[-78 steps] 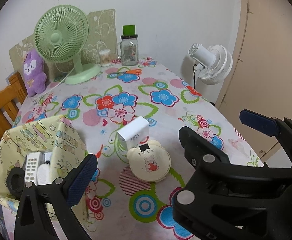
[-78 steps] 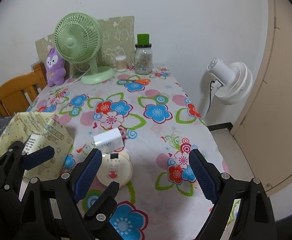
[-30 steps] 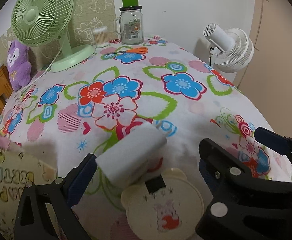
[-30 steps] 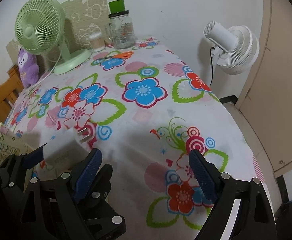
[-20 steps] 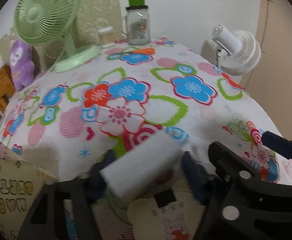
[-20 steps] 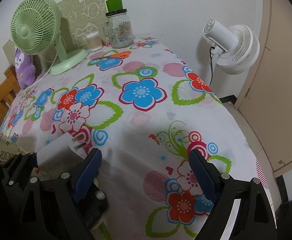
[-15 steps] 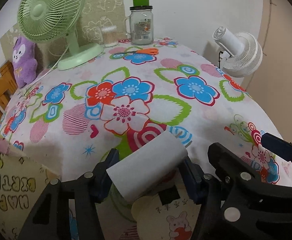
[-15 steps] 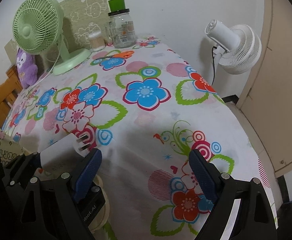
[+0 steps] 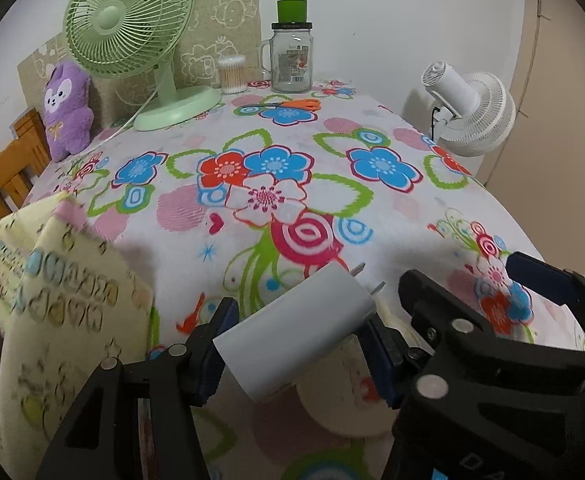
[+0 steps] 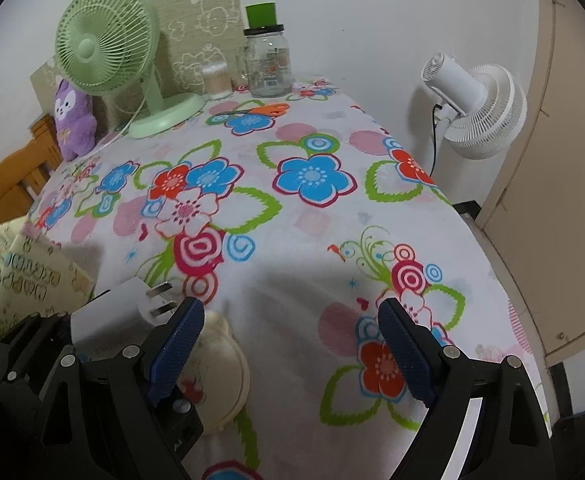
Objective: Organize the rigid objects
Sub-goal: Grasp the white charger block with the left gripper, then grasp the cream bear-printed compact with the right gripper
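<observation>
My left gripper (image 9: 298,340) is shut on a white plug charger (image 9: 292,338) and holds it above the floral tablecloth, prongs pointing forward. The charger also shows in the right wrist view (image 10: 110,320). Under it lies a cream round bear-shaped item (image 9: 352,392), also seen in the right wrist view (image 10: 216,376). A yellow patterned fabric box (image 9: 48,320) stands to the left of the charger. My right gripper (image 10: 288,344) is open and empty, to the right of the left gripper, above the table.
At the back stand a green desk fan (image 9: 140,48), a purple plush (image 9: 66,108), a cotton-swab tub (image 9: 231,74), a glass jar with green lid (image 9: 291,56) and orange scissors (image 9: 292,105). A white fan (image 9: 468,116) stands off the right edge. A wooden chair (image 9: 4,172) is left.
My left gripper closed on the charger and lifted it off the table, moving back and up towards the left. The right gripper stayed open and drew back a little.
</observation>
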Action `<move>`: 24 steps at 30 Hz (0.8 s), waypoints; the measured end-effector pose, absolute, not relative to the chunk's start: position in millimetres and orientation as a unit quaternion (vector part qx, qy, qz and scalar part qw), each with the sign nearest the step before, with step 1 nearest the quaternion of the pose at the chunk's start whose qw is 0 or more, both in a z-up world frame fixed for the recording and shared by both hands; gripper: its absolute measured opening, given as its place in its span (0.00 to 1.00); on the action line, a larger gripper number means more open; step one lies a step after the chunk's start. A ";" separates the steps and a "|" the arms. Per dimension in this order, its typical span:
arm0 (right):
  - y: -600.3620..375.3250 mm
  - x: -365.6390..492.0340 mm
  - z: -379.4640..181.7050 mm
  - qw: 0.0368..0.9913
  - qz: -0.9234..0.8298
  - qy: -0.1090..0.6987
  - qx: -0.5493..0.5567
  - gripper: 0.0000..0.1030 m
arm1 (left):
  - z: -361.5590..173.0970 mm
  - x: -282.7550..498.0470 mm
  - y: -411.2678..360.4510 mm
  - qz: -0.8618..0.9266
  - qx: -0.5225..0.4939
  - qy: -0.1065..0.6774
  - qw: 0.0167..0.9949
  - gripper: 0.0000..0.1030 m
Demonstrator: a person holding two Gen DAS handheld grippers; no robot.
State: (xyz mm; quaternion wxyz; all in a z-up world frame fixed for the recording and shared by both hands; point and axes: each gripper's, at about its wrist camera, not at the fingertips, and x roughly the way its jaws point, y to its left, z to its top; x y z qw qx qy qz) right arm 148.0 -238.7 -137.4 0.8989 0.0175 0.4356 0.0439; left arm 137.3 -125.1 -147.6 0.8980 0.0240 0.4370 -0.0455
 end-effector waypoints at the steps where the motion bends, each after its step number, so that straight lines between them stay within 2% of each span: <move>1: -237.5 145.4 -137.1 0.899 0.044 0.435 0.015 0.88 | -147.7 134.4 -124.6 -0.045 0.024 0.438 0.897 0.60; 24: -210.6 105.1 -143.1 0.894 0.082 0.440 -0.023 0.88 | -154.7 85.1 -112.7 -0.028 0.042 0.438 0.897 0.60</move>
